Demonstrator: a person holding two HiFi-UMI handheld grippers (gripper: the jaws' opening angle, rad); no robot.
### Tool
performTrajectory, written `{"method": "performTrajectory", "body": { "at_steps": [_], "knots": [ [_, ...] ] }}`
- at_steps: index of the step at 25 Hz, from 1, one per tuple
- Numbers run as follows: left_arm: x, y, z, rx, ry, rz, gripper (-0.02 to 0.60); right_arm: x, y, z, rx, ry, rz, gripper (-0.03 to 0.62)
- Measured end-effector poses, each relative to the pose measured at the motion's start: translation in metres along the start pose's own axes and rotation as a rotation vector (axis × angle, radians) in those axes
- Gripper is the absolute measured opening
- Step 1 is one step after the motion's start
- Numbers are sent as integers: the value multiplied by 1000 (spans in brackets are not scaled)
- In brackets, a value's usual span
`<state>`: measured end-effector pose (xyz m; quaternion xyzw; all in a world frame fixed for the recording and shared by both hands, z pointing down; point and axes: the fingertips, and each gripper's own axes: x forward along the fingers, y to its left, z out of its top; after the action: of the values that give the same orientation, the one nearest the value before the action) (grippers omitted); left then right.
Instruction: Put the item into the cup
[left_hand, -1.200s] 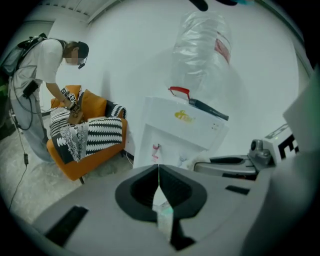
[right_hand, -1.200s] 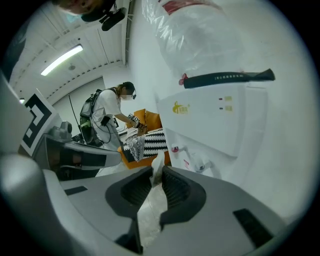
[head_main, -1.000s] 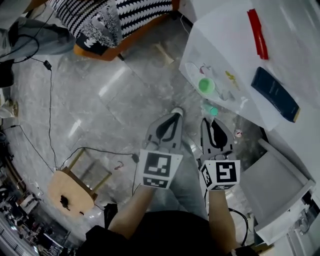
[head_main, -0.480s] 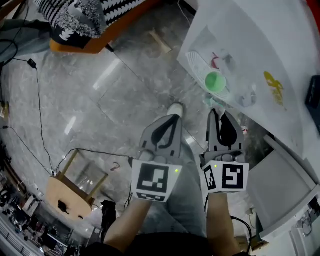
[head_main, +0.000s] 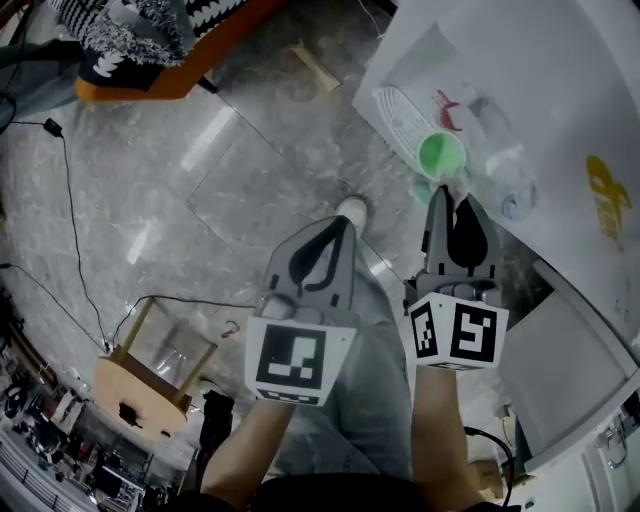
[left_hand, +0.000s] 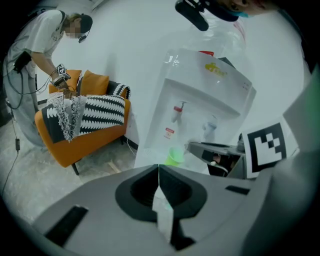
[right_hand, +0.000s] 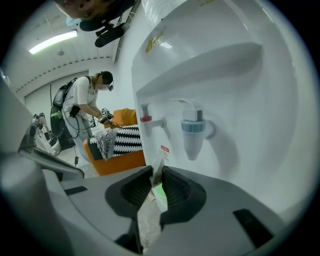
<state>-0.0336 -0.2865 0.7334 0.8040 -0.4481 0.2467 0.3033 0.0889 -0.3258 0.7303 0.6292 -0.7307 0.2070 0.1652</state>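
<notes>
Green cup (head_main: 440, 155) stands upright; thin pale packet (right_hand: 158, 167) clamped in right tool (head_main: 449, 196).

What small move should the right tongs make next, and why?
Probably ease the right tongs forward until they are over the green cup. They are shut on a thin pale packet, and in the head view their tips sit just short of the cup's rim.

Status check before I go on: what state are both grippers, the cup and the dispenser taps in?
left gripper: shut, nothing between the jaws.
right gripper: shut on thin packet.
green cup: upright under the taps, looks empty.
dispenser taps: no water running.
</notes>
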Motion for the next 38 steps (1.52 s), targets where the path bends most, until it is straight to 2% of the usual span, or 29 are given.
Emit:
{"method": "performTrajectory", "body": {
  "at_steps": [5,14,21,31,38],
  "knots": [
    [4,-4,-1,-32,8,0,14,10,-13,-3,20,-10,-57,67],
    [11,-12,-8,-25,22,-12,14,30,-22,-11,0,7,-111,67],
    [12,-9,-7,-29,22,0,14,37,-22,-18,-4,10,-112,69],
    [18,-14,-10,24,16,-12,14,33,-28,-19,12,-6,-96,87],
    [18,-15,-13,-8,24,0,14,30,-30,-20,10,-4,-103,75]
  ]
}}
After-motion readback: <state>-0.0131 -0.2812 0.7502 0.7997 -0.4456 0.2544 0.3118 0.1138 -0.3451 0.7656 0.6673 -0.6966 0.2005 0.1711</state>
